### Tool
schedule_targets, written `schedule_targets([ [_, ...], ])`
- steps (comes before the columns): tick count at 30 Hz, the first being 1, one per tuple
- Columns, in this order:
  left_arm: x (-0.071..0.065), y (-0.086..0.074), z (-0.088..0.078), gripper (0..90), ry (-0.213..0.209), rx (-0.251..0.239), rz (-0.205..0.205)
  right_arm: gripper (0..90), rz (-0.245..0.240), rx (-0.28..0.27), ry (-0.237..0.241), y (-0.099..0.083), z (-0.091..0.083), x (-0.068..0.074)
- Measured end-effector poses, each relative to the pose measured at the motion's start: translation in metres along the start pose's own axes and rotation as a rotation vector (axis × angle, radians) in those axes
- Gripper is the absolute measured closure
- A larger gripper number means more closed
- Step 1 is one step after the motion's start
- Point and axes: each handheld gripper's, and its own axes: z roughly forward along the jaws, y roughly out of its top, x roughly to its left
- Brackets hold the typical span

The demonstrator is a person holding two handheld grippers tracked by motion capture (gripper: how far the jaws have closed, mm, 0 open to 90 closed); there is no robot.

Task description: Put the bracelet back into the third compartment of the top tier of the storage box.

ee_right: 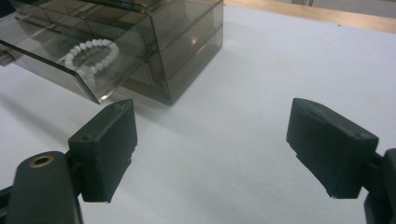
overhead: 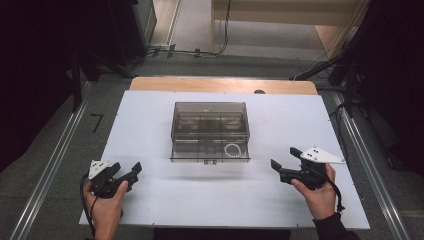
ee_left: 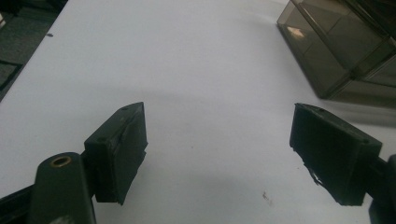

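Right gripper (ee_right: 210, 149) jaws apart, bracelet (ee_right: 91, 56) in smoky box's (ee_right: 187, 42) open drawer beyond

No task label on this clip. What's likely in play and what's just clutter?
Likely in play:
- smoky plastic drawer box, bottom drawer pulled out
- white bead bracelet in that drawer
- left claw and right claw, both open, empty

Just lying about:
- cables on the floor beyond the table

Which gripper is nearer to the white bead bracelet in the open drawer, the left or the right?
Right. The right gripper is just right of the bracelet, which lies at the drawer's right end. The left gripper is farther away, beyond the box's left side.
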Motion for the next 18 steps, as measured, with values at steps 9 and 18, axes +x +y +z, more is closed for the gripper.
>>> schedule_targets([
  [9,0.000,0.000,0.000,19.7,-0.001,0.000,0.000,14.8,0.011,0.017,-0.024,-0.010,-0.009,-0.010],
  [18,0.000,0.000,0.000,19.7,-0.003,-0.001,-0.002,14.8,0.030,0.028,-0.053,-0.020,-0.018,-0.020],
])
